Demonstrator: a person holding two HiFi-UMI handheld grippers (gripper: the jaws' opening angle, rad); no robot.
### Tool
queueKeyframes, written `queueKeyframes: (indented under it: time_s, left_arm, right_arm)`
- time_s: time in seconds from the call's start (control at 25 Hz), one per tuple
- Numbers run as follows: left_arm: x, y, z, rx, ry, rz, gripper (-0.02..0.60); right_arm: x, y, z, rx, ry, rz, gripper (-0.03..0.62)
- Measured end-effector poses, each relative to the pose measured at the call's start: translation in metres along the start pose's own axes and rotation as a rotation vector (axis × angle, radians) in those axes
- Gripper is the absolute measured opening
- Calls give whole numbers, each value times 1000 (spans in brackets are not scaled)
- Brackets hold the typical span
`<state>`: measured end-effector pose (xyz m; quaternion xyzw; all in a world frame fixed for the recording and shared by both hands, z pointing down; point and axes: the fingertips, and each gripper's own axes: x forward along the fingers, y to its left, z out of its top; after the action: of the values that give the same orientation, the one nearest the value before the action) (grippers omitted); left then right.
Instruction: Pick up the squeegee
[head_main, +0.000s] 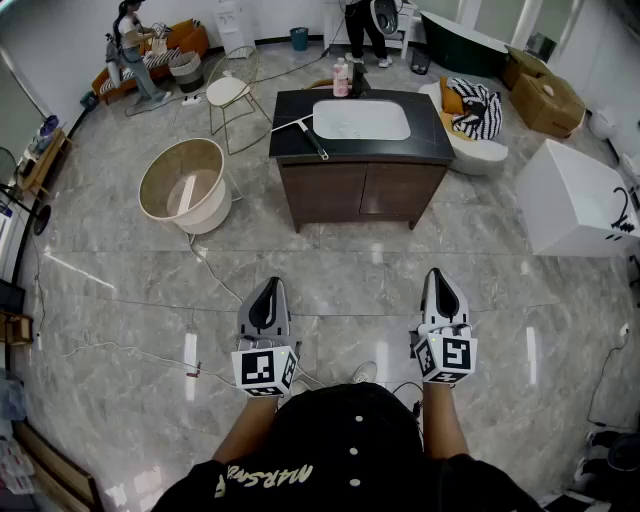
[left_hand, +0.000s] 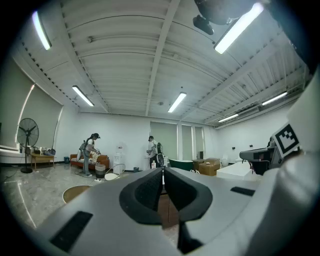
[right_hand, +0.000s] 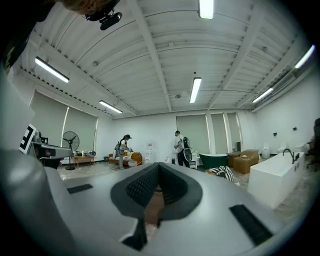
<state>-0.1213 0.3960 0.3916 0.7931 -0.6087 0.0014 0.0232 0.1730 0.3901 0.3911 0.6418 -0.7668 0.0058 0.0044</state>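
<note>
**Squeegee** (head_main: 300, 128): lies flat on the dark counter (head_main: 435, 145) of a wooden cabinet (head_main: 350, 192), left of the white basin (head_main: 361, 120). Pale blade toward the counter's left edge, dark handle angled toward the front. It is touched by nothing and is well apart from both grippers.

**Pink bottle** (head_main: 341, 78): upright at the back of the counter, behind the basin.

**Left gripper** (head_main: 267, 285): held level over the marble floor (head_main: 120, 260), pointing toward the cabinet. Its own view (left_hand: 163, 172) shows the fingers pressed together at the tips, with nothing between them.

**Right gripper** (head_main: 441, 274): level, beside the left one and apart from it. Its own view (right_hand: 158, 167) shows the fingers together and empty.

**Round tub** (head_main: 185, 186): tan, tilted, on the floor left of the cabinet.

**Wire chair** (head_main: 230, 95): behind the tub.

**Striped cloth** (head_main: 484, 108): draped over a white fixture right of the cabinet, possibly a toilet; too small to be sure.

**White box** (head_main: 575, 200): at the far right.

**Two persons** (head_main: 128, 40) (head_main: 362, 25): standing at the far end of the room.
</note>
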Motion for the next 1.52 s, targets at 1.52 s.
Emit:
queueKeyframes:
  time_s: [1.52]
  left_arm:
    - [64,-75,0,43,-15,58,18]
  right_arm:
    - [36,-92,-8,9,-16,69,-3]
